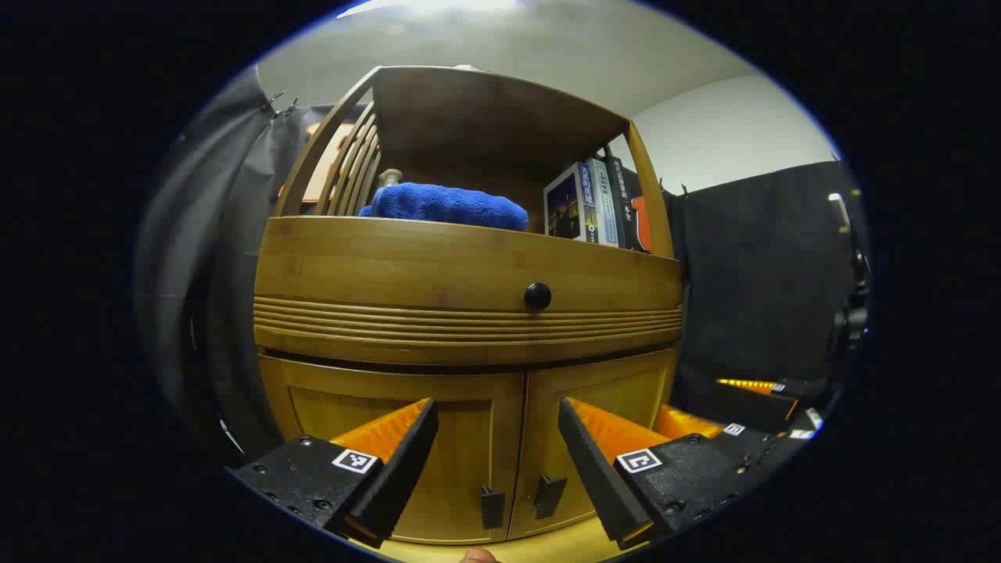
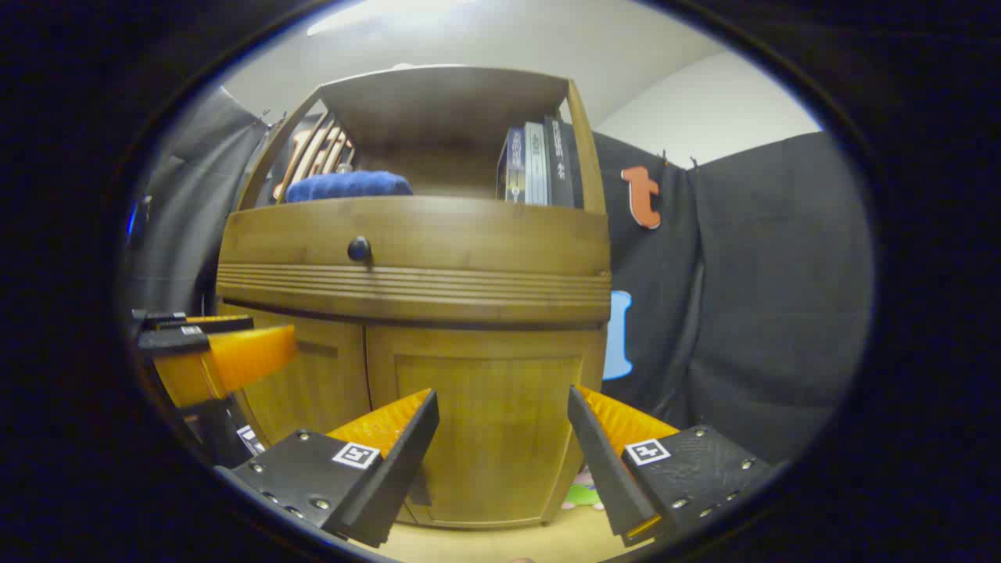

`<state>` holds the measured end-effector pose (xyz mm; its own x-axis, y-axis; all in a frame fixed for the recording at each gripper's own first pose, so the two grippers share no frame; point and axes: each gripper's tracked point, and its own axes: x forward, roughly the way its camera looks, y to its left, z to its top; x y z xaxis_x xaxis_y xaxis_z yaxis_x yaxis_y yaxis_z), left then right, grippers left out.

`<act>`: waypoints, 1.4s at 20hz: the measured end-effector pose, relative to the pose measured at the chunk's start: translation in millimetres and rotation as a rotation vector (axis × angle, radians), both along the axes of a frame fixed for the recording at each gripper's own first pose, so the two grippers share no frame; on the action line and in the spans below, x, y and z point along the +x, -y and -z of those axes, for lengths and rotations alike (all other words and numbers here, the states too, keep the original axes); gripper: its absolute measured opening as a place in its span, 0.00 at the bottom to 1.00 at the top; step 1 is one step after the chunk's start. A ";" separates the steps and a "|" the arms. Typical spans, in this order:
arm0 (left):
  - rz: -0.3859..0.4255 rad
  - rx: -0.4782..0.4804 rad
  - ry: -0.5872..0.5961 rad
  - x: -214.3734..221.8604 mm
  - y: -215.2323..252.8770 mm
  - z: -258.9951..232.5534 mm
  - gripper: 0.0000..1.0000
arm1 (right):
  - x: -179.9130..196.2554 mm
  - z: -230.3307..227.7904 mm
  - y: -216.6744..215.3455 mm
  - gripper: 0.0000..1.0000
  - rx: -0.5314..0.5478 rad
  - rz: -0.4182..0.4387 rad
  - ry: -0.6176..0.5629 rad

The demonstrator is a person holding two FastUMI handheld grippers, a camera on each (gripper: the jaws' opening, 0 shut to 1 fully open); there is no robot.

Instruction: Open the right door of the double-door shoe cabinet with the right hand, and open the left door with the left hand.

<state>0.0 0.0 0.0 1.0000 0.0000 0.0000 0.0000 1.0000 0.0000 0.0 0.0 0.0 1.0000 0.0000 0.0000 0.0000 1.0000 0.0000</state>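
left gripper (image 1: 497, 438) level, jaws spread, facing both door handles | right gripper (image 2: 500, 438) jaws spread at right door (image 2: 485, 422) | doors closed

Sharp, evenly lit — ceiling glare above, fisheye-bowed edges.

— How's my left gripper (image 1: 498, 457)?
— Jaws spread wide, level, gripping nothing.
— And my right gripper (image 2: 500, 457)?
— Same: jaws wide apart, empty. In the right gripper view, the left one sits off to its left, jaws also parted
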 end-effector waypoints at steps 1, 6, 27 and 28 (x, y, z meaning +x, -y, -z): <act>-0.009 0.005 -0.001 -0.7 -4.4 0.9 0.95 | 4.7 12.7 -2.2 0.97 0.005 -0.007 -0.025; -0.084 0.030 0.008 -6.7 -32.4 -0.9 0.95 | 26.7 70.8 -18.5 0.97 0.009 -0.039 -0.131; -0.289 0.034 -0.003 -17.6 -119.3 14.4 0.95 | 68.9 157.5 -116.3 0.28 0.005 -0.166 -0.326; -0.289 0.034 -0.003 -18.0 -119.0 14.2 0.95 | 68.1 158.8 -115.3 0.28 0.004 -0.160 -0.329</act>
